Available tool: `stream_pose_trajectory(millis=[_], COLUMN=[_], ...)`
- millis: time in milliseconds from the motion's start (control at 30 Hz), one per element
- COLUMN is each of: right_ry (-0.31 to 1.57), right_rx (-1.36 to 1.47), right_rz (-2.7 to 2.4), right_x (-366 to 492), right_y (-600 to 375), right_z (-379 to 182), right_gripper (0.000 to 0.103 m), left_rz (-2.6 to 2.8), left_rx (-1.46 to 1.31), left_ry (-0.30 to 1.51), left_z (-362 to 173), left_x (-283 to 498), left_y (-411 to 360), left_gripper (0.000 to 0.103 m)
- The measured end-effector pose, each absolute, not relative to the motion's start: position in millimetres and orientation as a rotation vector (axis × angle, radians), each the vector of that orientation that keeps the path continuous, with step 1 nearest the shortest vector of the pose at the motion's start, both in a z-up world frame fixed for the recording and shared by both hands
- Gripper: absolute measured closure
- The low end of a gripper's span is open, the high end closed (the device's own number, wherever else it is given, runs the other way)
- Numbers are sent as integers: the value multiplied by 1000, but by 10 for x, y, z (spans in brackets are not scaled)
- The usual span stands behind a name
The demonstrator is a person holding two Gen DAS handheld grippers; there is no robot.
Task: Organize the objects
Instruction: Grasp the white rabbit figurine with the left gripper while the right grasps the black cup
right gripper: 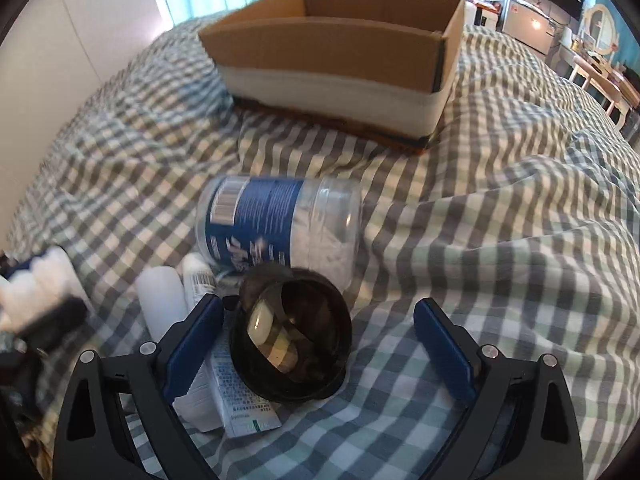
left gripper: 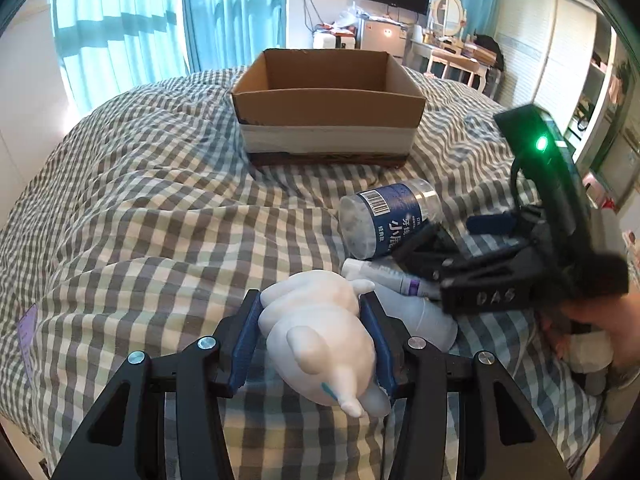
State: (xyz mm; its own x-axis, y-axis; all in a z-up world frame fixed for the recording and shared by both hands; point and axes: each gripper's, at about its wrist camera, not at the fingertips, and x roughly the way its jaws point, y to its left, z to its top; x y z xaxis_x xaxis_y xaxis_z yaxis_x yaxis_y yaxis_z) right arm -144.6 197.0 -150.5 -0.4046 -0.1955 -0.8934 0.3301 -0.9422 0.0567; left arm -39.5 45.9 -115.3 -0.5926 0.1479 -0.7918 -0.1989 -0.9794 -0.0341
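The white figurine (left gripper: 320, 336) is a smooth, glossy toy animal with stubby ears or limbs and a small teal mark near its lower end. It sits low in the centre of the left wrist view, clamped between the blue pads of the left gripper (left gripper: 312, 332), whose fingers (left gripper: 244, 344) press on its two sides. Its long axis runs from the bottom of the frame upward, toward the cardboard box (left gripper: 328, 120), slightly tilted to the left at the top.

Just right of it in that view lie a white bottle (left gripper: 424, 320) and a white tube (left gripper: 384, 276) with a purple band, and above them a clear jar (left gripper: 388, 220) with a blue label lies on its side, base toward the lower left. The right gripper (left gripper: 452, 256) shows there only as a black body coming in from the right edge, with a green light.

The right wrist view alone shows that gripper (right gripper: 320, 344) with fingers (right gripper: 444, 348) spread wide, holding nothing, on either side of a dark round lid (right gripper: 292, 336) resting on the tube (right gripper: 236, 396). The jar (right gripper: 280, 224) lies above the lid, its long axis left to right. The figurine (right gripper: 36, 288) is only a blurred white shape at the left edge.

Everything rests on the checked bed cover (left gripper: 140, 216), with the open box (right gripper: 332, 44) in the upper part of both views.
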Motion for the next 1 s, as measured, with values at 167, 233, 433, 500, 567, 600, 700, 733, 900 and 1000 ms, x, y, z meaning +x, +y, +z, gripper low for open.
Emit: stream_pose_trajectory(millis=[167,233,433,500,567,600,700,733,900,1000], right_ry=[213,232,344,359,370,364,336,334,308,338], right_rx=[1512,1500,1414,1374,1328,1314,1278,1267,1239,1208], right_rz=[-2364,-2360,-2427,-2457,-2495,-2504,-2543,-2552,-2576,-2605], right_x=[-1424,-1400,-1255,-1210,-1175,-1182,-1196,-1210,-1298,-1353], right_y=[1915,1891,1817,1826,1841,1850,1892,1904,1923,1913], right_z=[-1557,-1563,-1442,-1342,-1226,-1178,-1063,-1019,-887,-748], right_gripper=[36,44,45,46,47,47,48,48,49,50], left_rz=[2645,2652,2669,2671,2669,2670,2667,2664,2654,2655], left_rx=[-1291,-1284,-1273,-1265,-1260,-1259,-1249,-1246,-1235,-1229], left_ry=[95,94,96,94,102,106,109,108,109,110], left_z=[-1134,-1111,-1040,-1011,-982,-974,-919,-899,-820,-754], left_x=[-367,-368,-444,-483,-531,-549,-663,-712,-948,-1120], left_y=[461,449,412,403,403,406,414,412,416,412], left_gripper=[52,52,52,52,52,52,52,52,52,52])
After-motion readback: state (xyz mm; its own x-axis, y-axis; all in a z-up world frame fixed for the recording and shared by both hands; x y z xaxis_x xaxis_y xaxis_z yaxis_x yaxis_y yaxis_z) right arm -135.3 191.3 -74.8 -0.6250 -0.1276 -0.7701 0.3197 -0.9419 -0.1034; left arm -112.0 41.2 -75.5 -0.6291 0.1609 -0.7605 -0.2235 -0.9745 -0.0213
